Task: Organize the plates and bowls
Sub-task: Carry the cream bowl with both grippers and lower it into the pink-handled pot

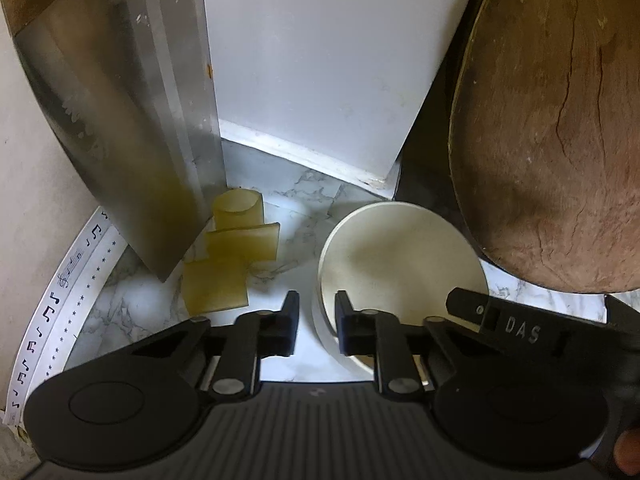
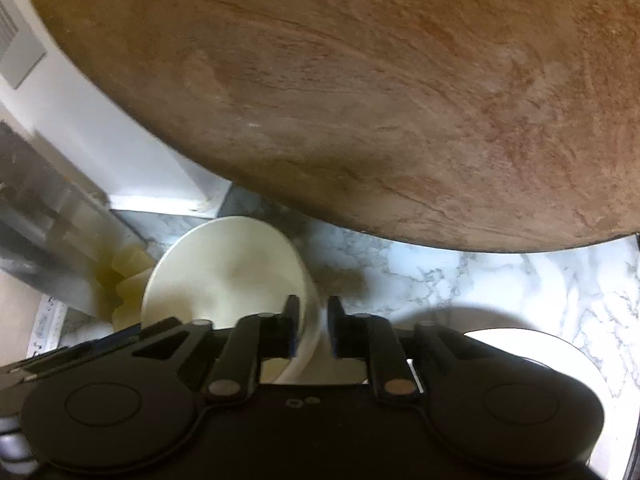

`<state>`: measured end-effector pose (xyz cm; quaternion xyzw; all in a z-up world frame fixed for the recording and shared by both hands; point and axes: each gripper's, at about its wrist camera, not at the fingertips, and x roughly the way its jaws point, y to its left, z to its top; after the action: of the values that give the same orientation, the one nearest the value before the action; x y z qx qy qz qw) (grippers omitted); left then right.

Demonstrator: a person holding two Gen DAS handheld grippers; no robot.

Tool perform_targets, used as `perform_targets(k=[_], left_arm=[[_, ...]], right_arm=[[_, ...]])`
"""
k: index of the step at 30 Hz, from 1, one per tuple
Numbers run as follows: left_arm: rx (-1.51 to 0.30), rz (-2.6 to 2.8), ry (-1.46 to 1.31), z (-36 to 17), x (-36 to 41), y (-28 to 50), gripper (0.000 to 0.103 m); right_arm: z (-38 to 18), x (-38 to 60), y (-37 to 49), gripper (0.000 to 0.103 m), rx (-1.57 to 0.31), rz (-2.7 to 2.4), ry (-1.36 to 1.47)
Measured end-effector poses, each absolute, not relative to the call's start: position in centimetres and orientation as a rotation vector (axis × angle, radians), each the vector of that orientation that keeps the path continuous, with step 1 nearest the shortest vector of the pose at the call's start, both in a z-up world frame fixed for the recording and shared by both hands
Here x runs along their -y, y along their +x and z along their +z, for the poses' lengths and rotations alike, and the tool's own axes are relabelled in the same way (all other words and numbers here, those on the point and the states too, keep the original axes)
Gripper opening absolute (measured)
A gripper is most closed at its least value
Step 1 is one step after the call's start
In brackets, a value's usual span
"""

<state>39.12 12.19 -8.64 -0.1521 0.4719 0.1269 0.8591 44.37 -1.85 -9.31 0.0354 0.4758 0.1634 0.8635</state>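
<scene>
A cream bowl (image 1: pixel 400 264) sits on the marble counter (image 1: pixel 304 196). My left gripper (image 1: pixel 317 322) has its jaws closed on the bowl's left rim, one finger inside and one outside. My right gripper (image 2: pixel 313 330) grips the right rim of the same bowl (image 2: pixel 224 272) the same way; its black body also shows in the left wrist view (image 1: pixel 520 328). A white plate (image 2: pixel 560 356) lies on the counter (image 2: pixel 500 280) at the lower right, mostly hidden behind my right gripper.
A big round wooden board (image 1: pixel 560 128) leans at the right and fills the top of the right wrist view (image 2: pixel 360 100). A steel panel (image 1: pixel 120 120) stands left. Yellowish translucent blocks (image 1: pixel 236 256) lie beside the bowl. A white wall (image 1: pixel 320 60) is behind.
</scene>
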Motion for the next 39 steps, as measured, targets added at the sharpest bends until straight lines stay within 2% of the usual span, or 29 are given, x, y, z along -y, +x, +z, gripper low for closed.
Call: perform_targets(k=[2, 17, 39], left_arm=[[-0.988, 0.258, -0.316, -8.4, -12.2, 39.1, 0.009], [-0.948, 0.248, -0.244, -5.4, -11.4, 35.4, 0.009], [-0.965, 0.236, -0.2, -0.4, -12.5, 21.0, 0.009]], right_arm=[[-9.2, 1.5, 44.2, 0.01, -0.99, 0.339, 0.055], [-6.6, 1.4, 41.1, 0.009, -0.952, 0.359, 0.038], [-0.8, -0.3, 29.2, 0.01, -0.938, 0.47, -0.004]])
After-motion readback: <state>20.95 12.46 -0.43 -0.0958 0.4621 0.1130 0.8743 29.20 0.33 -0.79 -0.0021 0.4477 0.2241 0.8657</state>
